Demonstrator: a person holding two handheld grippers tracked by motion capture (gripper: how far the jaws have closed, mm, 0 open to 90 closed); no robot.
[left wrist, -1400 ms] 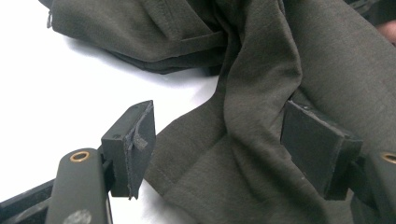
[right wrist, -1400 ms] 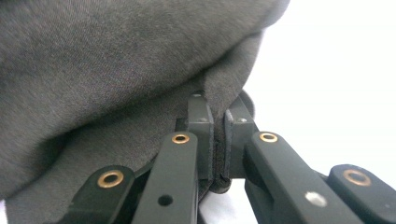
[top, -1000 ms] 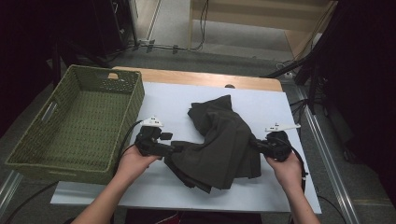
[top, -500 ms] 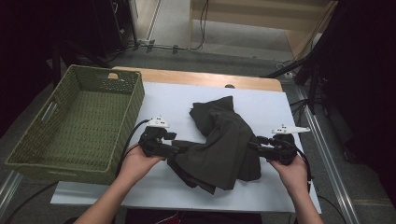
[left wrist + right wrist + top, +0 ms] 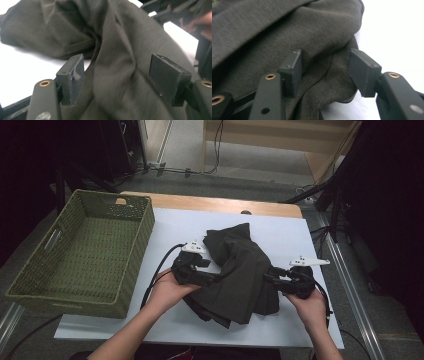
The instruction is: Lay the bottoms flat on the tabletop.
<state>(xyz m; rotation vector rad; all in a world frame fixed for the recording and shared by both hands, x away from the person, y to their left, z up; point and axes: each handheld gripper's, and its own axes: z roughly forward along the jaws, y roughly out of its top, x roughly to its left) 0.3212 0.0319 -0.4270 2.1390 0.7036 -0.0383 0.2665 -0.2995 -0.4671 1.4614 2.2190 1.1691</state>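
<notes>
White table (image 5: 280,227) — claws astride garment (image 5: 240,270)

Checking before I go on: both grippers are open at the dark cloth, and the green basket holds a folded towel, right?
Not quite. The green basket holds nothing, as the high view shows. The rest stands: the left gripper and right gripper are both open at the dark cloth.

A white-topped bench (image 5: 295,232) carried a green woven basket (image 5: 80,252) at frame left and a dark crumpled cloth (image 5: 240,270) at centre.
</notes>
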